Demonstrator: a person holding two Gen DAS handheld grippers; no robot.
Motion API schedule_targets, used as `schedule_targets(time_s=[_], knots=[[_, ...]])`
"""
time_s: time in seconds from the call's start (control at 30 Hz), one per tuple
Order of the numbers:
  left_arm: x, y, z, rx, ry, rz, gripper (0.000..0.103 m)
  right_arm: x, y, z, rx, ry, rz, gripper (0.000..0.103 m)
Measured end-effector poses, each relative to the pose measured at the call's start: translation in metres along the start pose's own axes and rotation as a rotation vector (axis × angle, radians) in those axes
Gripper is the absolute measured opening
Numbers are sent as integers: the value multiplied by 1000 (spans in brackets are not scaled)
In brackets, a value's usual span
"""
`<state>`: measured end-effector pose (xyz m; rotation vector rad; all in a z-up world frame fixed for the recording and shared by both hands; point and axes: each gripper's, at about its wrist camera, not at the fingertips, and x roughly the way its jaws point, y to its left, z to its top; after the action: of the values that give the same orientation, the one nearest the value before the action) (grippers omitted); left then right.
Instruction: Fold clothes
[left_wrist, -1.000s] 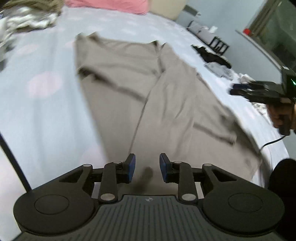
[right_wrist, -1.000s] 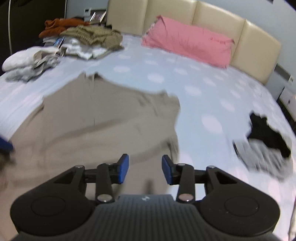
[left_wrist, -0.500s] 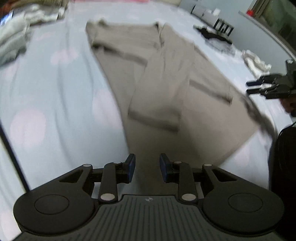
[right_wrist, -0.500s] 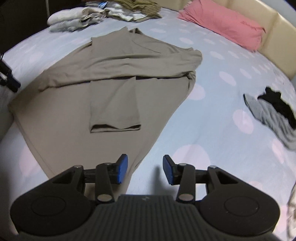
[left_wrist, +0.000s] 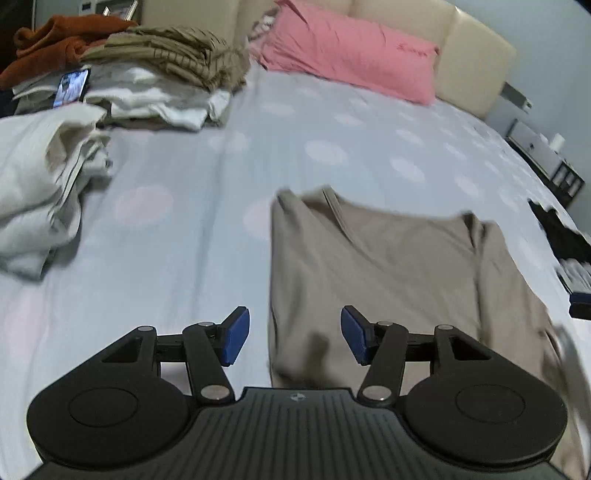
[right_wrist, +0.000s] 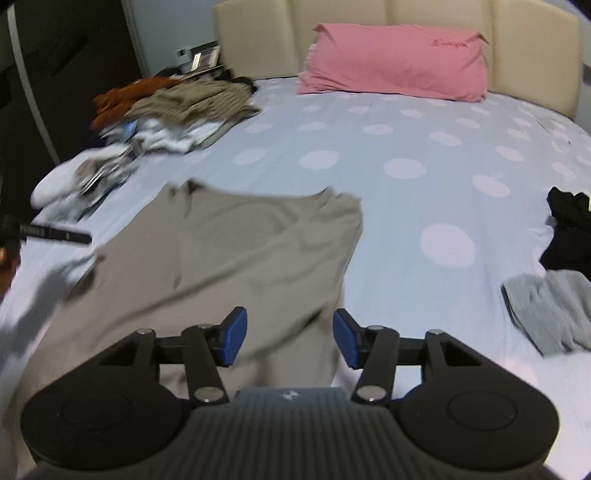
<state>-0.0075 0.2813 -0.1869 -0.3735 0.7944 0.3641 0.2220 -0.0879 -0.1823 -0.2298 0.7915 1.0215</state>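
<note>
A taupe long-sleeved garment (left_wrist: 388, 266) lies spread flat on the pale blue dotted bed (left_wrist: 184, 229), neckline toward the pillow. My left gripper (left_wrist: 294, 336) is open and empty, low over the garment's left edge. The garment also shows in the right wrist view (right_wrist: 240, 251). My right gripper (right_wrist: 289, 339) is open and empty, low over the garment's right side near its edge. The left gripper's tip shows as a dark bar in the right wrist view (right_wrist: 48, 233). Both views are blurred.
A pink pillow (right_wrist: 395, 66) leans on the beige headboard (right_wrist: 369, 22). A pile of clothes (left_wrist: 122, 74) and a white heap (left_wrist: 37, 192) lie at far left. Black clothing (right_wrist: 569, 229) and grey clothing (right_wrist: 554, 314) lie at the right edge.
Both grippers have swung up from looking down at the garment to facing the headboard. Both jaws have opened wider. The garment lies much as before.
</note>
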Motion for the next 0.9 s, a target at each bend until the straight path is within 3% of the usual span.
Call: schedule_targets(time_s=[0.2,0.47,0.9], knots=[[37,19,31,15,-19,-53,53,55,-13,38,118,0,-14,58],[75,27,55,70,2,-134,53,112,-35,77,133,-2,-70,58],[110,33,68,74,53,-188,53,164,-78,98,211,70,87,59]])
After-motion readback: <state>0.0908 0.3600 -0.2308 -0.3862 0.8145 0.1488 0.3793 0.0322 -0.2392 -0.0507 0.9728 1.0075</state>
